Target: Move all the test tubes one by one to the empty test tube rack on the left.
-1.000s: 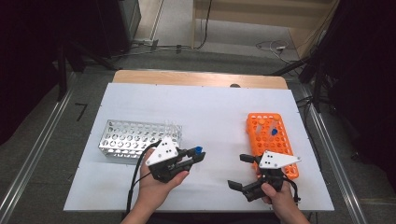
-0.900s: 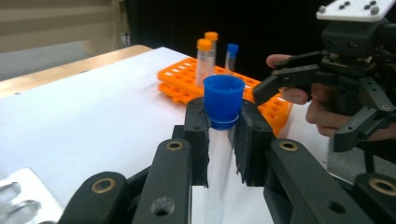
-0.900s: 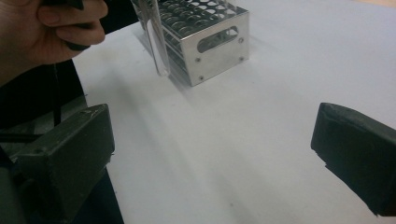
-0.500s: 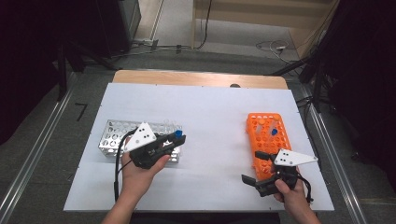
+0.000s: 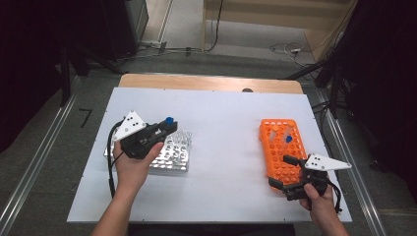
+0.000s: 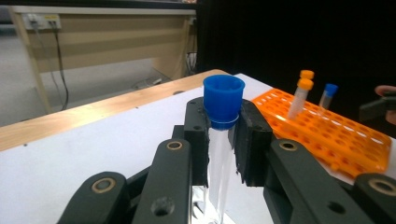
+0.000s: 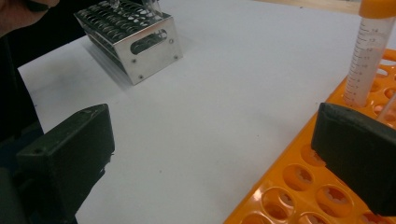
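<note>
Above the perforated steel rack [image 5: 169, 157]: left gripper [image 5: 164, 128] clamps clear blue-capped tube [image 6: 223, 116], unseated; orange plastic rack [image 5: 282, 147] keeps three tubes; right gripper [image 5: 285, 172] gapes empty.

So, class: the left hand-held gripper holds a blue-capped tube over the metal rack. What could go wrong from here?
1. The left hand-held gripper pinches the blue-capped tube just under its cap; the clear body could swing or slip.
2. The tube could miss a hole and strike the metal rack.
3. The open right hand-held gripper sits at the orange rack and might nudge it.
</note>
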### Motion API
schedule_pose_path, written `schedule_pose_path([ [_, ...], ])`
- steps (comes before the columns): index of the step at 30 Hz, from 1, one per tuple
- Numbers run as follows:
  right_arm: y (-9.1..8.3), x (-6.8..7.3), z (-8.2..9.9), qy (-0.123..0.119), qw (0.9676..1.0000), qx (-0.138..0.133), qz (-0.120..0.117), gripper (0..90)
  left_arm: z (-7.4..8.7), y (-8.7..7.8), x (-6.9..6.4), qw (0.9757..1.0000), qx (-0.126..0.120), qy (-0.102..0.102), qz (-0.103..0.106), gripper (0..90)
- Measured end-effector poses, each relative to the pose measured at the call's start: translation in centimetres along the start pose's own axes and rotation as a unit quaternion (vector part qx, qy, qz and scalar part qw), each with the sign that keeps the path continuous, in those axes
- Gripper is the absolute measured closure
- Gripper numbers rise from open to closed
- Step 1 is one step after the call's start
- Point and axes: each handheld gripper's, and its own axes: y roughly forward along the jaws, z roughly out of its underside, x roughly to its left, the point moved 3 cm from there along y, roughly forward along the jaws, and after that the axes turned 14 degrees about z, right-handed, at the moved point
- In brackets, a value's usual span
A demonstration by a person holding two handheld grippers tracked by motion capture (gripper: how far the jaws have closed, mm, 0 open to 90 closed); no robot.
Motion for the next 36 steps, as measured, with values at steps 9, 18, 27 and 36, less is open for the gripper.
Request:
schedule_pose_path([
  [9,-0.1,-0.5,0.1,0.001,1.0,0.001,0.007,0.0,0.3,0.1,2.5,0.9991,-0.012,-0.018,-0.037,77.1],
  [18,-0.1,-0.7,0.2,0.001,1.0,0.001,0.01,0.0,1.0,1.0,3.7,0.9981,-0.009,-0.021,-0.057,77.1],
  [27,-0.1,-0.9,0.3,0.003,1.0,-0.005,0.006,0.0,1.9,1.9,3.9,0.9974,0.009,-0.017,-0.069,77.1],
  [36,-0.2,-1.1,0.3,0.003,0.9999,-0.011,0.01,0.0,2.8,2.3,4.0,0.9964,0.035,-0.024,-0.073,77.0],
])
